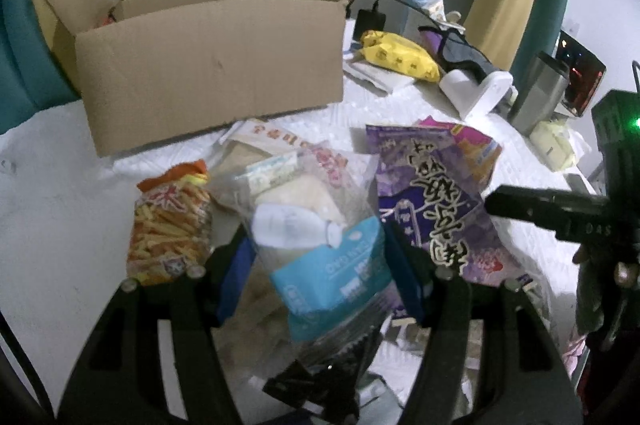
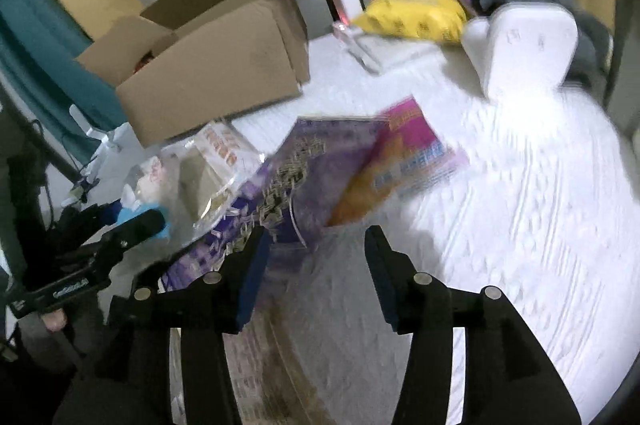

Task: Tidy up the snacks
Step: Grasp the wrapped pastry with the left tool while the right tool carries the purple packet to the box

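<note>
Left gripper [image 1: 320,261] jaws pinch the clear snack bag [image 1: 316,225]; right gripper [image 2: 316,265] jaws spread, empty, purple packet [image 2: 308,161] just ahead; the slack bag may slip before reaching the box [image 1: 212,73].

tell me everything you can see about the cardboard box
The box is plain brown corrugated cardboard, unprinted, with a few scuffs on its long front wall. It stands upright at the back of the white tabletop, its top open and all flaps raised or splayed outward. Something red-orange shows just inside at its left end; the rest of the inside is hidden. A clear snack bag lies against its front bottom edge. Neither tool touches it.
</note>
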Motion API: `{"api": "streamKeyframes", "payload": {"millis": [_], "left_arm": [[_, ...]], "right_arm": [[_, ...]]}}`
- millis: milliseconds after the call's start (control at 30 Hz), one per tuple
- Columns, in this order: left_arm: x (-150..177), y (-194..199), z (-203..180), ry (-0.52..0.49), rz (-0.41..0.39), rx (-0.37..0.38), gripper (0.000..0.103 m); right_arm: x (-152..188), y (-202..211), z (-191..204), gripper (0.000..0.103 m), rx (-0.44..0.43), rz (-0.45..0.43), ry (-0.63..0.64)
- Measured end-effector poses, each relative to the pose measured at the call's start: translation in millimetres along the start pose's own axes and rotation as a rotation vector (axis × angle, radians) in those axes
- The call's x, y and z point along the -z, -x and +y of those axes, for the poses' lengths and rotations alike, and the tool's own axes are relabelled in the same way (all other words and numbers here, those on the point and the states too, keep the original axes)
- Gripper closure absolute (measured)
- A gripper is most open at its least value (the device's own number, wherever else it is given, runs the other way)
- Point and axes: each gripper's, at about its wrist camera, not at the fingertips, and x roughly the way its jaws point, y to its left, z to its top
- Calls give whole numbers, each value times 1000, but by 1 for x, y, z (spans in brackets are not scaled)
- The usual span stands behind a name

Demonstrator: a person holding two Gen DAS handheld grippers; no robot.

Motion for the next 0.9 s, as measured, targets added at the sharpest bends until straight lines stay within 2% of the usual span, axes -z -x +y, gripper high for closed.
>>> {"api": "streamKeyframes", "payload": {"millis": [200, 367, 400, 433, 467, 500, 600, 900], "left_arm": [[2, 3, -3, -10, -19, 8, 38], [3, 11, 3, 3, -33, 7, 38], [3, 12, 3, 3, -36, 4, 38], [3, 15, 5, 2, -42, -1, 38], [2, 17, 7, 3, -48, -6, 38], [0, 21, 9, 2, -58, -15, 38], [-8, 30, 16, 3, -89, -41, 38], [-57, 50, 30, -50, -205, -119, 38]], "right_arm": [[6, -16, 14, 51, -72, 49, -21], [0, -47, 26, 51, -86, 108, -17], [-1, -50, 29, 57, -89, 103, -9], [-3, -49, 33, 64, -98, 85, 10], [-4, -48, 36, 84, -102, 77, 28], [-6, -44, 43, 89, -94, 63, 53], [-13, -29, 59, 95, -92, 6, 119], [-68, 9, 93, 95, -148, -157, 248]]}}
